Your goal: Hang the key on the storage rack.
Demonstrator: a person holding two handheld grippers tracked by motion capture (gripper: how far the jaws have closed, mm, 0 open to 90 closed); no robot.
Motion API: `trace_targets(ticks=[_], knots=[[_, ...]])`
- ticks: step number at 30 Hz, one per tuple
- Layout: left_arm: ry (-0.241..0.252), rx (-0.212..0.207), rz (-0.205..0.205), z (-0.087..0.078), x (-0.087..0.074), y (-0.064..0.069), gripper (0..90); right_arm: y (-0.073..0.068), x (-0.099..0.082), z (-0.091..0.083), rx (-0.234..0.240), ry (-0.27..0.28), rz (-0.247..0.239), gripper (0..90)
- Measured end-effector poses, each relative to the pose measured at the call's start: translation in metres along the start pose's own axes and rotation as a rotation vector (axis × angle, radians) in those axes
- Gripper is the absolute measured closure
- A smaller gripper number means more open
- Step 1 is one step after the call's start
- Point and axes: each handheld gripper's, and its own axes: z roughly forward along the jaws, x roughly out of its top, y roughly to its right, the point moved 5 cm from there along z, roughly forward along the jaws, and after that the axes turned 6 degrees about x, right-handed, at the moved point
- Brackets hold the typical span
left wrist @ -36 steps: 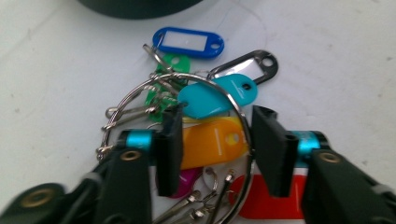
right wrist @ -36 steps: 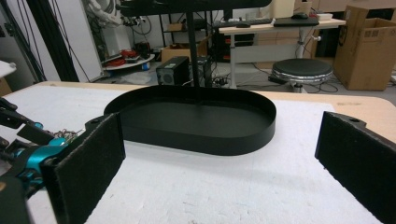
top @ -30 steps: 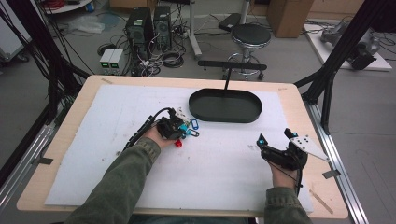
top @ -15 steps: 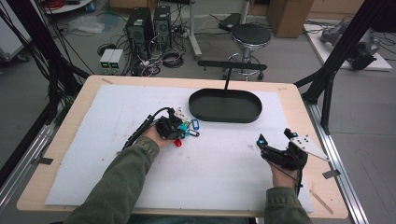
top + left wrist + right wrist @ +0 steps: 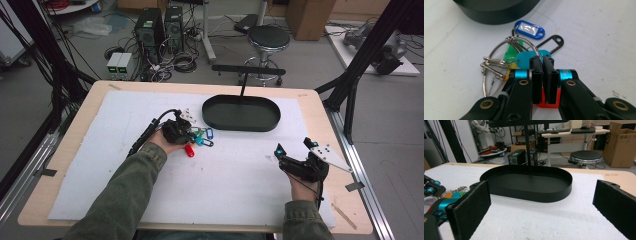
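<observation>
A bunch of coloured key tags (image 5: 200,138) on a metal key ring (image 5: 524,42) lies on the white sheet, just left of the black oval tray (image 5: 240,125). Blue (image 5: 529,29), black, green, teal and red tags show in the left gripper view. My left gripper (image 5: 187,135) is over the bunch with its jaws shut on the wire of the ring (image 5: 541,60), the teal tag right under the tips. My right gripper (image 5: 292,147) rests at the right of the table, open, with nothing between its pads (image 5: 471,207). It faces the tray (image 5: 531,193).
The tray is empty and has an upright post (image 5: 244,85) at its back rim. The white sheet (image 5: 225,185) covers most of the wooden table (image 5: 320,100). A stool and computer cases stand on the floor behind.
</observation>
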Motion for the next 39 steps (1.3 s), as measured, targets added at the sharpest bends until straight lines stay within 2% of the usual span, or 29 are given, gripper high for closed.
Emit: trace_targets(ticks=[4,7,11,15,19,21,24,28,36,39], knots=[[0.030,0.000,-0.024,-0.008,0.008,-0.005,86.5,0.000,0.000,0.000,-0.001,0.001,0.002,0.5],[0.041,0.005,-0.016,-0.016,0.013,-0.008,86.6,0.000,0.000,0.000,-0.001,0.002,0.002,0.5],[0.060,0.009,-0.032,-0.024,0.020,-0.013,86.7,0.001,0.000,0.000,-0.002,0.003,0.002,0.5],[0.058,0.026,-0.011,-0.031,0.029,-0.016,86.6,0.002,0.001,-0.001,-0.012,0.010,0.008,0.5],[0.091,0.033,-0.003,-0.044,0.045,-0.020,86.6,0.002,0.001,-0.001,-0.011,0.012,0.013,0.4],[0.092,0.033,-0.004,-0.047,0.048,-0.021,86.6,0.002,0.001,-0.001,-0.008,0.011,0.015,0.5],[0.095,0.046,0.017,-0.053,0.054,-0.020,86.6,0.002,0.001,-0.001,-0.005,0.011,0.018,0.4],[0.119,0.045,0.028,-0.062,0.062,-0.018,86.6,0.003,0.001,-0.002,-0.001,0.017,0.018,0.5],[0.122,0.040,0.063,-0.068,0.072,-0.016,86.6,0.002,0.001,-0.002,0.000,0.018,0.020,0.4],[0.134,0.035,0.062,-0.071,0.077,-0.017,86.6,0.001,0.001,-0.001,0.005,0.017,0.013,0.4]])
